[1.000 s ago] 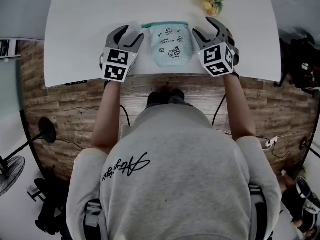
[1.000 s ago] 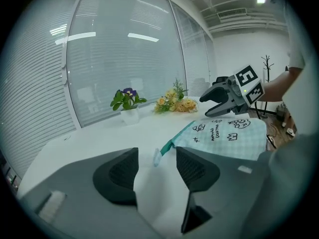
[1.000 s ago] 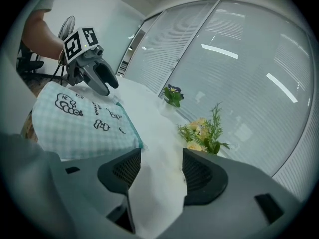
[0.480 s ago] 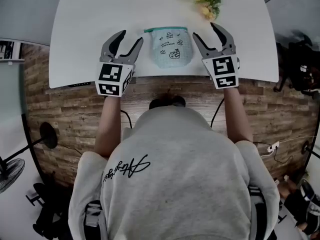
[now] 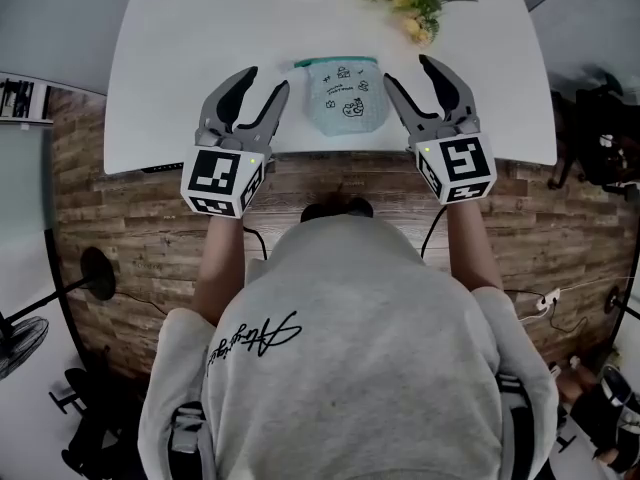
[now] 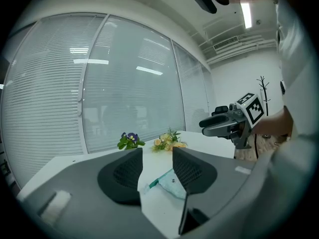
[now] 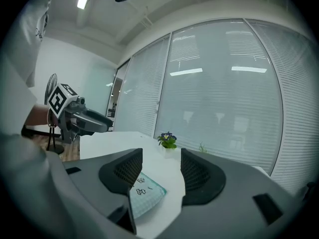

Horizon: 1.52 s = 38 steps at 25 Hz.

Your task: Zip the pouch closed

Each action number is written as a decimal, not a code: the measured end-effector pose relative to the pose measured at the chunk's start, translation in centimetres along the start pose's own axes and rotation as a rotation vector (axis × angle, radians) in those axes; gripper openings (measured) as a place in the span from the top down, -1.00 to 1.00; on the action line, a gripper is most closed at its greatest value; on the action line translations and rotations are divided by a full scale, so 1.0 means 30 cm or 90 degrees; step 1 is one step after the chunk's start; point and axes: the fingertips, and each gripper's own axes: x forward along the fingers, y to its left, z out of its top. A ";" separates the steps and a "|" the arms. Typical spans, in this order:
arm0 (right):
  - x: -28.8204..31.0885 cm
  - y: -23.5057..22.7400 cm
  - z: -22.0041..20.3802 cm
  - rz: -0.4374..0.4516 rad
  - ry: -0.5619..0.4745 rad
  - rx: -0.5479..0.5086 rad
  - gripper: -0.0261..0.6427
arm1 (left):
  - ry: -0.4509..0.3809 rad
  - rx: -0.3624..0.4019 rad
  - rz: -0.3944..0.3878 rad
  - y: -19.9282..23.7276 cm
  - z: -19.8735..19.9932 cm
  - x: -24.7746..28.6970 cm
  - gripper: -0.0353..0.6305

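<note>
Head view: nearest, the left gripper [image 5: 264,80] and right gripper [image 5: 409,71] were held over the table's [image 5: 180,58] front edge. Both were open and empty, with jaws just closed a little. Between them the pouch [image 5: 345,96] was laid flat, likely so both ends could be reached. Flowers [image 5: 410,3] were set beyond.

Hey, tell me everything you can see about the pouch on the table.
The pouch is small, soft and pale mint, with a fine check pattern and little dark cartoon drawings and print on its face. A darker teal zip runs along its far edge, and its near corners are rounded. It lies flat on the white table, near the front edge and roughly centred. Only the table touches it. Whether the zip is fully shut can't be told.
</note>
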 end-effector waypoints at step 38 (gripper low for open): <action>-0.067 0.113 0.155 0.072 -0.098 0.050 0.92 | -0.062 -0.025 -0.051 -0.096 0.100 -0.075 0.89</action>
